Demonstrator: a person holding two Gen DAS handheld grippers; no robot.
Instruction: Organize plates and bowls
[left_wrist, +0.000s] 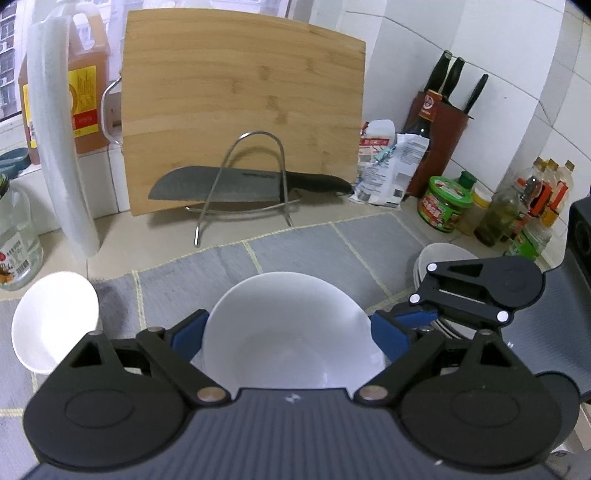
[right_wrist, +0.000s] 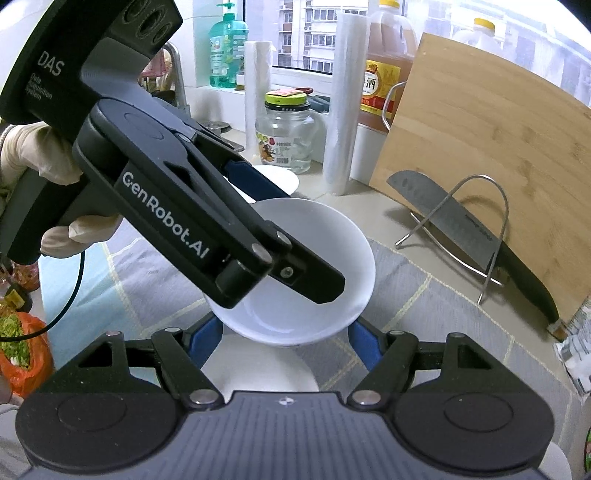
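Left gripper (left_wrist: 288, 332) grasps a white bowl (left_wrist: 286, 332) above the mat (left_wrist: 295, 251); right gripper (right_wrist: 284, 345) grips another bowl (right_wrist: 258, 369).

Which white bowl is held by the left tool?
The middle bowl, clamped between the left tool's blue pads; the small bowl stands free at its left.

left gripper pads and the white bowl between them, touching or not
Touching. In the left wrist view both blue pads of the left gripper press against the sides of the white bowl, no gap on either side.
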